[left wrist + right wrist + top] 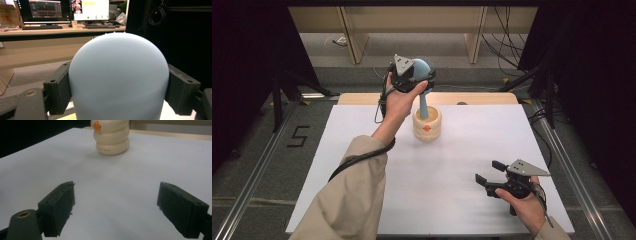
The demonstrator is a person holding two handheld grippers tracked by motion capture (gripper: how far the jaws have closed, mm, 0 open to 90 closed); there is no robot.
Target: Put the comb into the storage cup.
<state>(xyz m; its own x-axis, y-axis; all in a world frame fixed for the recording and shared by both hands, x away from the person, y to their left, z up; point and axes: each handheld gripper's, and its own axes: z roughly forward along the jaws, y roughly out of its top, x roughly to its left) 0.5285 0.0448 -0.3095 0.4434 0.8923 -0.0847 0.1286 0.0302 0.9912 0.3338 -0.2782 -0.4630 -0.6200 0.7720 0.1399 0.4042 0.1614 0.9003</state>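
Up high, left gripper (424,75) clamped on blue dome-topped piece (117,77) above cream ringed holder (427,124); right gripper (490,172) wide apart, empty.

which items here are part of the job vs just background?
In play:
- blue round-headed pestle, head clamped in the left gripper, stem down in the cup
- cream ribbed cup with orange mark
- right gripper, open, holding nothing, low over the white table

Background:
- monitors and keyboards on the far desk
- floor cables
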